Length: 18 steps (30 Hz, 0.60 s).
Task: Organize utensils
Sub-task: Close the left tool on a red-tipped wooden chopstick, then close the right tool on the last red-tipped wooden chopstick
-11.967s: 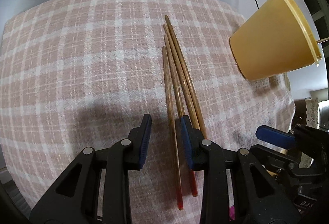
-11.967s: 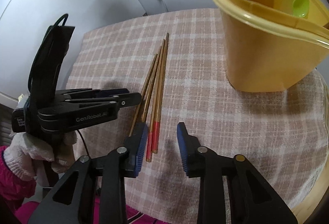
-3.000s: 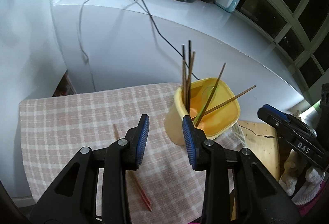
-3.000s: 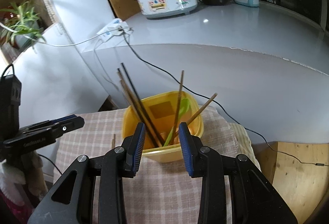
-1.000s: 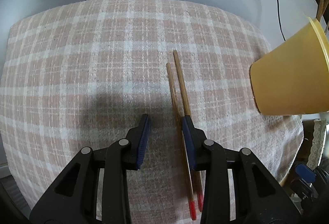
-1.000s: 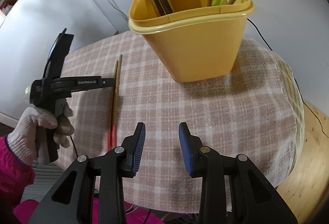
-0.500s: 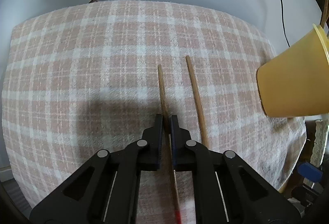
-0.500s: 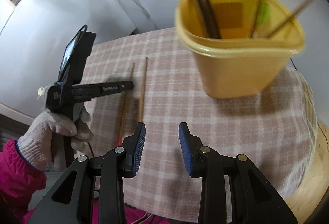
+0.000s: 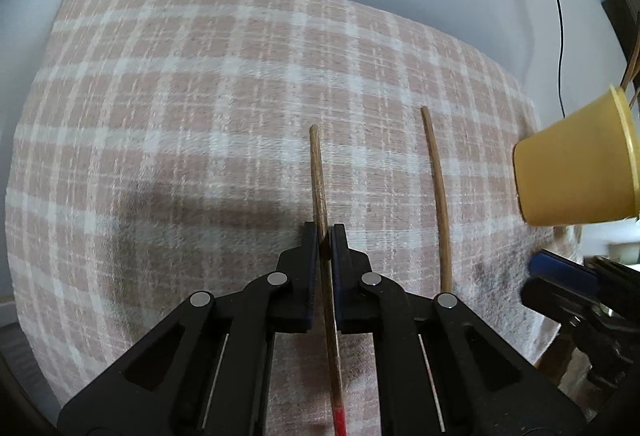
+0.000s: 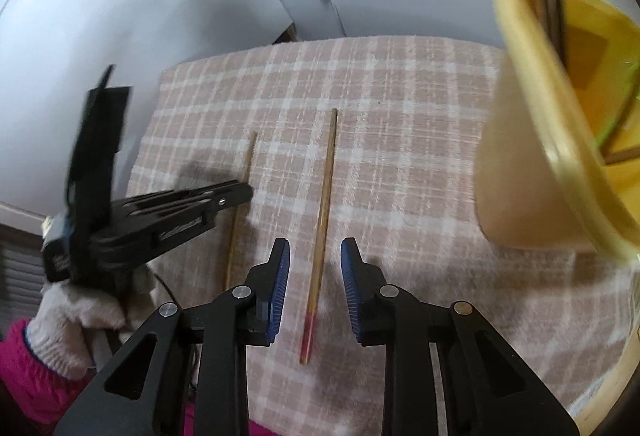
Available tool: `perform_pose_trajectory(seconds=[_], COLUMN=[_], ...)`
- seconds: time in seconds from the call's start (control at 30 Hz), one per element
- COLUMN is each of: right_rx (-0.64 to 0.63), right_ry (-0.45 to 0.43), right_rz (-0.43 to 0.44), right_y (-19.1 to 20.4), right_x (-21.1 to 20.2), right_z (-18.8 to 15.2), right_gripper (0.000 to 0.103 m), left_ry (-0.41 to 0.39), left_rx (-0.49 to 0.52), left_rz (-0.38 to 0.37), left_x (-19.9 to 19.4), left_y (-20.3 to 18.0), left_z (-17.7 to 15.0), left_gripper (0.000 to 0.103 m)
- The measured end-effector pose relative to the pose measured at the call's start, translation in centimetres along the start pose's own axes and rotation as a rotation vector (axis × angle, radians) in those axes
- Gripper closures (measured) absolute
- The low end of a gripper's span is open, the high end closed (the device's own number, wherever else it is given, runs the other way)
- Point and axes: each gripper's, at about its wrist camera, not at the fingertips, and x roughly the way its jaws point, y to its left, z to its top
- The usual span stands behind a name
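Note:
My left gripper (image 9: pixel 325 236) is shut on a red-tipped wooden chopstick (image 9: pixel 318 171), which runs forward over the checked cloth; it also shows in the right wrist view (image 10: pixel 244 175), with the left gripper (image 10: pixel 236 195) at the left. A second chopstick (image 9: pixel 436 195) lies on the cloth to its right. In the right wrist view this second chopstick (image 10: pixel 322 211) lies between the fingers of my open right gripper (image 10: pixel 314 268), which hovers over its red end. The yellow utensil tub (image 10: pixel 560 139) holding several chopsticks stands at the right; it also shows in the left wrist view (image 9: pixel 576 175).
The pink checked cloth (image 9: pixel 180 95) covers a small table against a white wall. A cable (image 9: pixel 554 15) hangs down the wall behind. My gloved left hand (image 10: pixel 72 308) is at the lower left of the right wrist view.
My left gripper has closed on the left chopstick and drawn it away from the other. My right gripper has come down and forward over the second chopstick, staying open.

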Motion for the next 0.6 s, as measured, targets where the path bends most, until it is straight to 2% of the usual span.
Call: perform_pose_trajectory(seconds=[0.1, 0.33, 0.37, 0.6], right_rx=[0.01, -0.015, -0.02, 0.006], right_ry=[0.021, 0.053, 0.057, 0.089], right_rz=[0.003, -0.031, -0.039, -0.088], right_y=[0.1, 1.0, 1.1, 0.8], right_x=[1.2, 3.5, 3.7, 5.9], right_z=[1.1, 3.7, 3.9, 6.1], right_gripper=[0.079, 0.081, 0.082, 0.087], left_ry=[0.004, 0.01, 0.008, 0.017], left_rx=[-0.034, -0.062, -0.064, -0.055], left_rz=[-0.027, -0.033, -0.031, -0.029], left_x=[-0.3, -1.1, -0.4, -0.3], left_y=[1.8, 4.6, 4.1, 2.1], left_z=[0.1, 0.5, -0.2, 1.1], left_gripper=[0.098, 0.097, 0.097, 0.097])
